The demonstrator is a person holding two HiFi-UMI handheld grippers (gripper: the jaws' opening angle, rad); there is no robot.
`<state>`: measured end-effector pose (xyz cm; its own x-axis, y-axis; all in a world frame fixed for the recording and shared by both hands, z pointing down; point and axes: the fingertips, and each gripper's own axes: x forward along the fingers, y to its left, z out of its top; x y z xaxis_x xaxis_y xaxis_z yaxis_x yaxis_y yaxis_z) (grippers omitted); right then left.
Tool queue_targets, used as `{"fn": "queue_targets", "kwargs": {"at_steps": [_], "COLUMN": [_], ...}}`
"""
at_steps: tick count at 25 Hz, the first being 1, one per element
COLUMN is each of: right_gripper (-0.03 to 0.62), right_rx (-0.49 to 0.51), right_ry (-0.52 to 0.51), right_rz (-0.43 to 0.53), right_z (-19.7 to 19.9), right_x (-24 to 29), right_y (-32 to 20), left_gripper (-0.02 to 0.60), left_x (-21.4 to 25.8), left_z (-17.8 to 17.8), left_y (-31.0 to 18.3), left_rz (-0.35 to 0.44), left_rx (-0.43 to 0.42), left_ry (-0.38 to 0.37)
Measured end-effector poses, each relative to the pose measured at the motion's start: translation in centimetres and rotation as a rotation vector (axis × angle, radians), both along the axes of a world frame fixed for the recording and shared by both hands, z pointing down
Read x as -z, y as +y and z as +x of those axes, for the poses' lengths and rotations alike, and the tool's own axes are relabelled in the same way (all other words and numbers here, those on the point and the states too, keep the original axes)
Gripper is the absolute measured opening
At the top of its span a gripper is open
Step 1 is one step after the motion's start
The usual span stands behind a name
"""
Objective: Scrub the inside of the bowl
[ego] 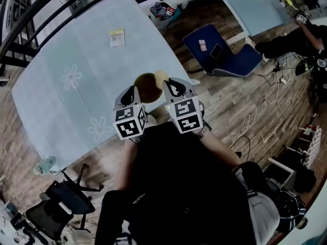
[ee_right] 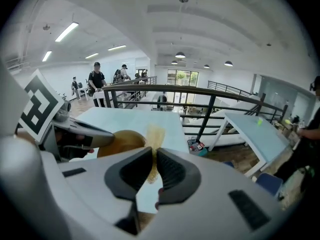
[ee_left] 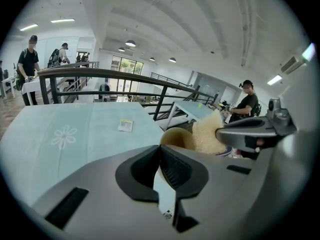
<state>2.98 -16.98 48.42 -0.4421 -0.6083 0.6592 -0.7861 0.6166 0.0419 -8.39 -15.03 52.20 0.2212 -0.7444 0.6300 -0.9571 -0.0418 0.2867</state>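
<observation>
Where the pale blue table (ego: 76,75) reaches its near edge (a small card (ego: 117,37) lies farther back), the left gripper (ee_left: 160,151) has its jaws pressed together on the rim of the brown bowl (ego: 145,88). At the bowl's right rim is a yellow sponge (ego: 161,76), pinched between the almost closed jaws of the right gripper (ee_right: 152,156). Farther right, a blue chair (ego: 222,52) is on the wooden floor

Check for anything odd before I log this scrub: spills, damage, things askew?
Nothing stands out. The left gripper holds the bowl near the table's edge, and the right gripper holds the sponge by its rim. No spill or damage shows.
</observation>
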Motion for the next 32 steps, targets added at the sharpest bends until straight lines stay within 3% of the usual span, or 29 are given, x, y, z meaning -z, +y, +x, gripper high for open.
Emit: {"fn": "queue_targets", "kwargs": {"at_steps": [7,11,17,23,32], "right_gripper": [0.038,0.038,0.038,0.038,0.038], "right_rx": [0.022,0.034,0.023,0.066,0.091], "right_ry": [-0.012,-0.044,-0.203,-0.282,-0.317], "right_rz": [0.034,-0.028,-0.187,-0.259,-0.259], "right_z": [-4.1,-6.1,-9.0,-12.1,-13.3], "right_x": [0.6,-0.9,-2.1,-2.0,-1.2], "right_y": [0.5,1.5,2.6,3.8,3.8], "left_gripper": [0.021,0.021,0.021,0.021,0.021], "left_x": [-0.3,-0.3,-0.6,-1.0,-5.2], "left_z": [-3.3,-5.3,-7.8,-9.0,-10.6], "left_y": [-0.4,-0.4,-0.2,0.3,0.6], "left_rz": [0.001,0.005,0.008,0.005,-0.058], "left_rx": [0.007,0.069,0.157,0.181,0.172], "left_ry": [0.033,0.074,0.113,0.117,0.065]}}
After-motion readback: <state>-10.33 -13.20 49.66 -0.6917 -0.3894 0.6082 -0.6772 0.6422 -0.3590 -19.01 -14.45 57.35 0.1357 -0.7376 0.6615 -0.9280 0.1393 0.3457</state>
